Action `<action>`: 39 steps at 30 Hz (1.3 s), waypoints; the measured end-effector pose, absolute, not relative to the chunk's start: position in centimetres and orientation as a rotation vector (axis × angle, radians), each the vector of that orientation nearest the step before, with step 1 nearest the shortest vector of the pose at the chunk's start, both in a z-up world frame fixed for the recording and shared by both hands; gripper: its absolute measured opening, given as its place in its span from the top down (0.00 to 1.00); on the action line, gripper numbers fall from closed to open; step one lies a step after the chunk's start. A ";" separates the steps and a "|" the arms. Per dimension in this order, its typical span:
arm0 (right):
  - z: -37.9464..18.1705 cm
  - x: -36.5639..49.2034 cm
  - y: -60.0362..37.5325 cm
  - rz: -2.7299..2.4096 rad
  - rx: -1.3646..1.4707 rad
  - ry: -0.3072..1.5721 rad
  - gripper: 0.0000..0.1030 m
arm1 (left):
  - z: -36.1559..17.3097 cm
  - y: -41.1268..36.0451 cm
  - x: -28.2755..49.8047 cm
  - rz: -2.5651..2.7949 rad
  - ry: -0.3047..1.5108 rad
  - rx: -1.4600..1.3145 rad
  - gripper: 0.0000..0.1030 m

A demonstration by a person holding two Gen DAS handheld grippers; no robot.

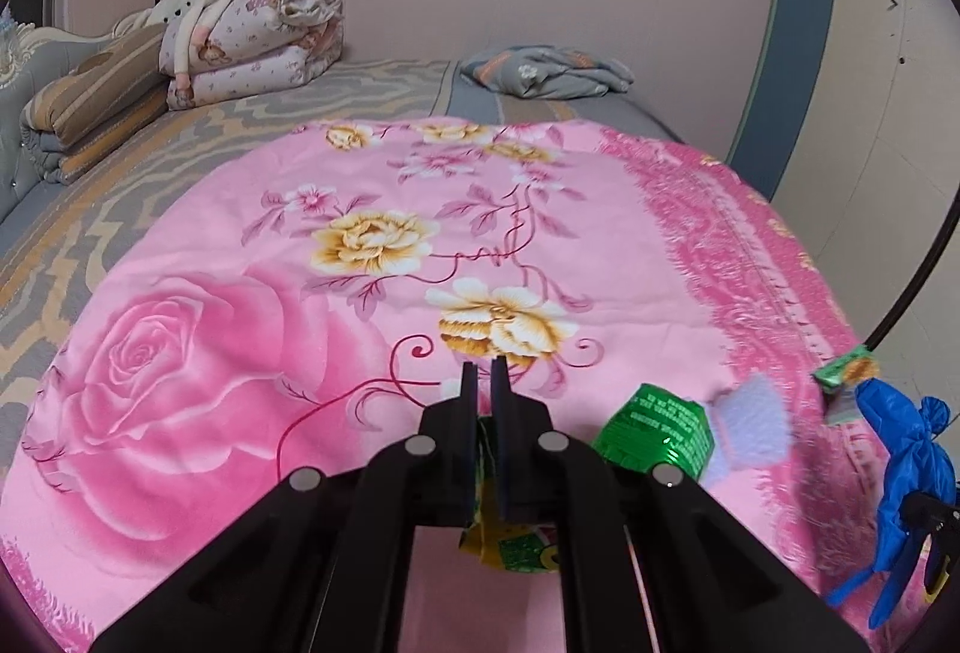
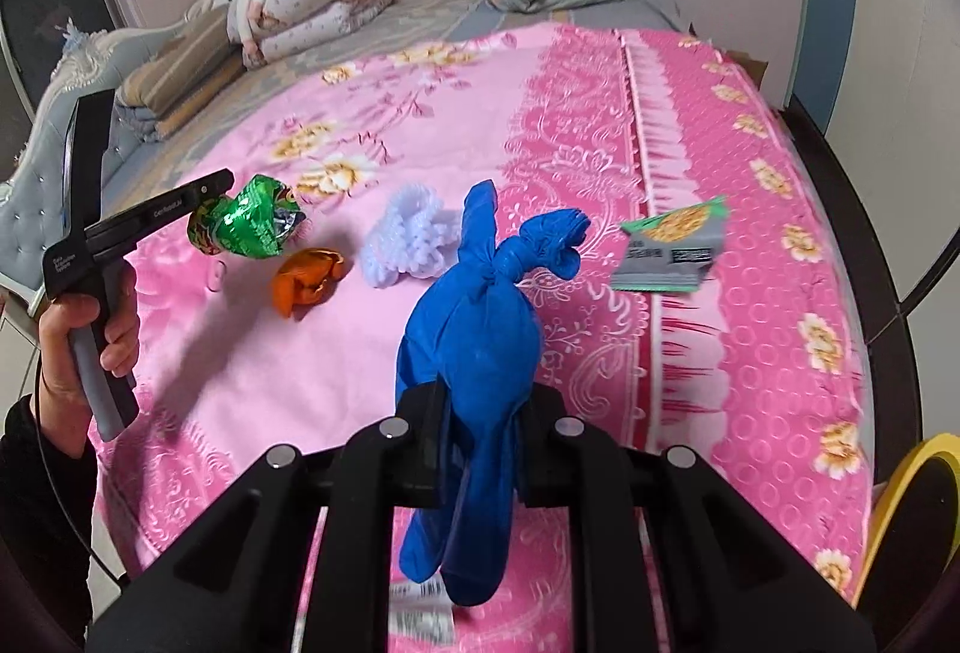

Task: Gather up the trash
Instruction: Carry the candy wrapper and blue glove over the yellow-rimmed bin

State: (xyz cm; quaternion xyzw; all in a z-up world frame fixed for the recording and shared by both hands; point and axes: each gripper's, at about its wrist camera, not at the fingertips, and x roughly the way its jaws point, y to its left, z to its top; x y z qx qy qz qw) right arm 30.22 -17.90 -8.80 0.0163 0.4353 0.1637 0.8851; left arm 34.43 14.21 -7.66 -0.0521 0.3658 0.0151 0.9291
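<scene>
My left gripper is shut on a crumpled green and yellow snack wrapper and holds it above the pink bedspread; the same wrapper shows in the right wrist view at the left gripper's tips. My right gripper is shut on a knotted blue plastic bag, which also shows in the left wrist view. On the bedspread lie an orange wrapper, a pale lilac knitted piece and a grey-green snack packet.
The pink floral bedspread covers the bed. Folded quilts and a grey blanket lie at the far end by the wall. A yellow-rimmed bin stands at the lower right beside the bed.
</scene>
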 end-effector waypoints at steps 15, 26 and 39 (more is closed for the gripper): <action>-4.0 21.6 -25.5 0.285 0.114 0.832 0.87 | -3.0 6.4 27.0 -0.080 0.713 -0.042 0.96; 3.4 15.5 -34.7 0.200 0.189 0.636 0.87 | 4.6 -4.0 23.0 -0.210 0.603 0.008 0.96; 7.4 10.2 -47.5 -0.005 0.299 0.498 0.87 | 8.9 -17.1 21.4 -0.395 0.538 0.027 0.96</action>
